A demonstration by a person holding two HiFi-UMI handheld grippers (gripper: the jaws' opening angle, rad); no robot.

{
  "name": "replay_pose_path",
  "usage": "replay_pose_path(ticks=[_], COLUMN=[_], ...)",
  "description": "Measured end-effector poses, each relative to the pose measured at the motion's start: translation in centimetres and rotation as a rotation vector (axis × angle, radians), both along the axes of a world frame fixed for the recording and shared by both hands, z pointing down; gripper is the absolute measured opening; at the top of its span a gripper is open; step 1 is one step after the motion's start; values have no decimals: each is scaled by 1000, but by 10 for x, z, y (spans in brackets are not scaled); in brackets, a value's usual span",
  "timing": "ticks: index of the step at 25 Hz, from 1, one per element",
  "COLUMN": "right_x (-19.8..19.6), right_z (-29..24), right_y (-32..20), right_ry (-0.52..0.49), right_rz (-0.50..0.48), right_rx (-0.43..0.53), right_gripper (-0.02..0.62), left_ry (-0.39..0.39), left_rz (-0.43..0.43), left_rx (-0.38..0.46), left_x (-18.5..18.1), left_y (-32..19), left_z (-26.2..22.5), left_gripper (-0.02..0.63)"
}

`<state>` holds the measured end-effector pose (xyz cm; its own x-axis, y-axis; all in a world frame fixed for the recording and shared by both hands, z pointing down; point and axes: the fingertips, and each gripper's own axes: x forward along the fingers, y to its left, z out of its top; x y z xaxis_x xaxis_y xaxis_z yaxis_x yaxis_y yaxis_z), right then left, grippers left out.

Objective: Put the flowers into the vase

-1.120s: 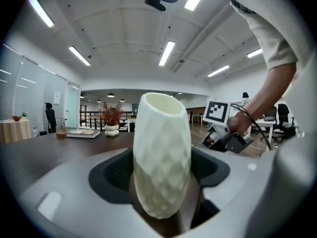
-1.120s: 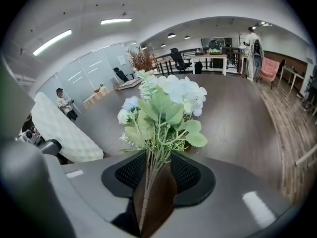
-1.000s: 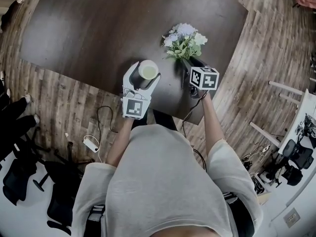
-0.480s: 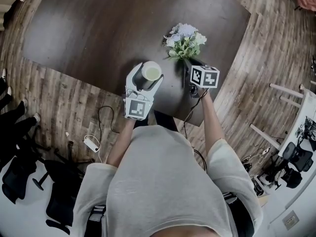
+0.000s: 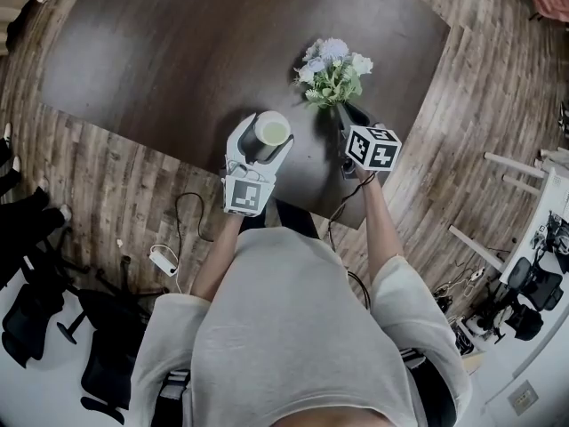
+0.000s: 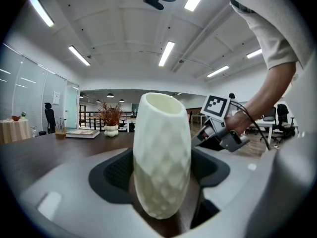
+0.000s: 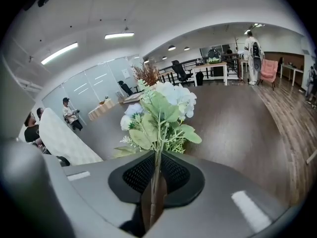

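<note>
Head view gives us both tongs at the near edge of the dark wooden table [image 5: 178, 52]. Our left gripper [image 5: 260, 142] has the white vase [image 5: 270, 131] between its jaws, which stand wide apart and bear on the vase's two sides, so it has the vase in its grip. The vase's pale open mouth faces up toward us. From the left gripper view, the faceted vase fills the gap between the dark pads and leans a little to the right against them. We cannot tell whether its base touches the tabletop.

Our right gripper [image 5: 341, 110] sits to the right of the vase, and its marker cube [image 5: 373, 147] faces up. Its jaws are closing to a narrow slot, with the thin green stems [image 7: 156, 182] of the flowers [image 5: 333, 68] running straight down between the pads, which pinch them. The white and pale lilac blooms and green leaves spread out just beyond the fingertips.

The flowers are outside the vase, to its right and a little farther across the table, near it but not touching. In the right gripper view the vase shows at the left edge, beside the bunch.
</note>
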<state>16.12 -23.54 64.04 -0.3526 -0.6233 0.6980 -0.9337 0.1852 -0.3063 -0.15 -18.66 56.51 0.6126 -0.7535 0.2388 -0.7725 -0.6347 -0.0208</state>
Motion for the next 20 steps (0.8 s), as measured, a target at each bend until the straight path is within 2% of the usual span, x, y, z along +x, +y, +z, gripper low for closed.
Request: replay_pose_path(ticks=[3,9,13,20], right_x=[-1,-10,-16,-21], right_z=[-10,-14,1,20], right_y=[-3,2,15,29], right_ry=[-4,-37,56,127], right_rz=[-1,-8,-84,-157], right_rx=[40,43,-30,-98], right_gripper=[37,32,38,81], left_ry=[3,-9,-11,-16], left_rz=[-3,2,0,-4], left_rx=[2,9,17,16], left_x=[0,0,0,0], left_y=[-1,-2,-2,-3], left_z=[0,1,2,3], left_gripper=[350,350,350,350])
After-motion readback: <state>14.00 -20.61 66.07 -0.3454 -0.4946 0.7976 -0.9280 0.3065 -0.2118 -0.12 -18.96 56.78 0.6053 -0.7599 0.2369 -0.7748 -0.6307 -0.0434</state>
